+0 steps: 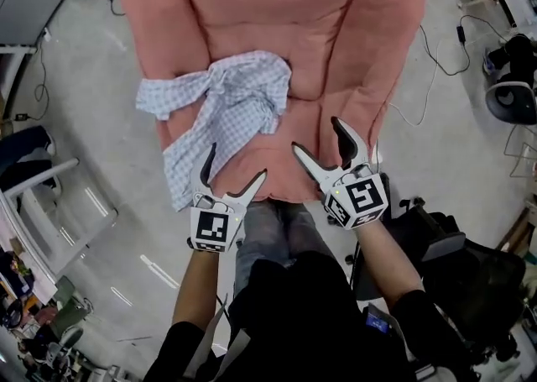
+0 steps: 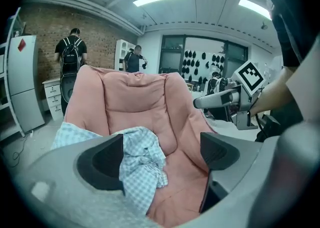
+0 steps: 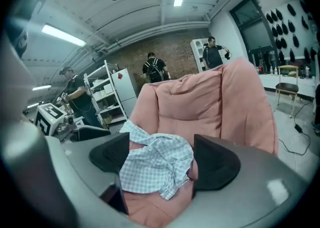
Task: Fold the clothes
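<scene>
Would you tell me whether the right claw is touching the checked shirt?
Apart. The head view shows bare pink cushion between the open right claw and the checked shirt.

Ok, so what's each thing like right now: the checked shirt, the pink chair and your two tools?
checked shirt: crumpled, not folded, lying on the seat with one end hanging over the edge.
pink armchair: upright, with the shirt on its seat.
left tool: open, holding nothing, near the shirt's hanging end.
right tool: open, holding nothing, clear of the shirt.
</scene>
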